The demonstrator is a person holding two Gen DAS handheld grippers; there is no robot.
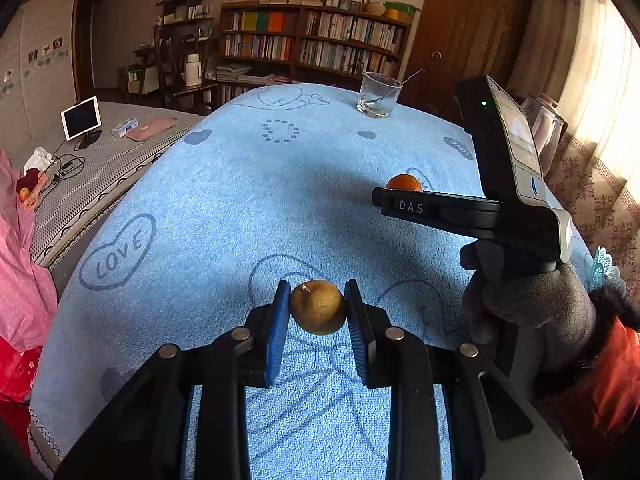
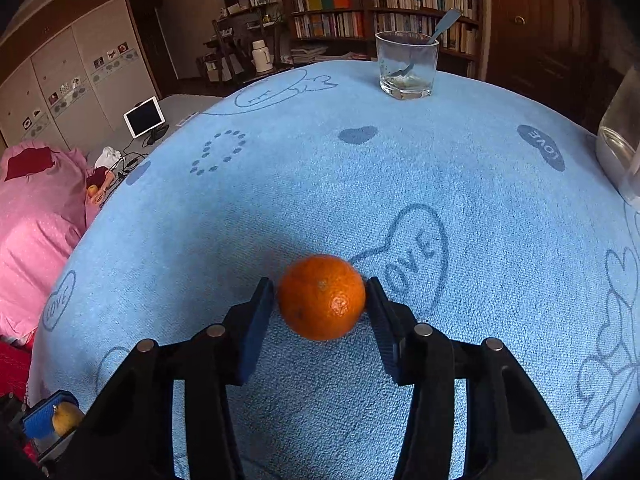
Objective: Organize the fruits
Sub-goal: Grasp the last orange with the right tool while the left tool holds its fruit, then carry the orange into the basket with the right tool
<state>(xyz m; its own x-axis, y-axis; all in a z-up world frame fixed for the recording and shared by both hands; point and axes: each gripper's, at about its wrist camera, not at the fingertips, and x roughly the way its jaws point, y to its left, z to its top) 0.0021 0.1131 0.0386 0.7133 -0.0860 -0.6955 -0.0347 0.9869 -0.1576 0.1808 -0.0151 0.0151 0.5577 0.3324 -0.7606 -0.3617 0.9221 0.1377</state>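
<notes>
My left gripper is shut on a small yellow-brown round fruit, with both blue pads pressing its sides above the blue cloth. In the right wrist view the same fruit shows at the bottom left corner against a blue pad. My right gripper is shut on an orange, one pad against each side of it. Seen from the left wrist, the right gripper is held by a gloved hand, and the orange peeks from behind its black finger.
A blue towel with "LOVE" hearts covers the table. A drinking glass with a spoon stands at the far edge, and a clear jar at the right edge. Pink bedding and a tablet lie to the left.
</notes>
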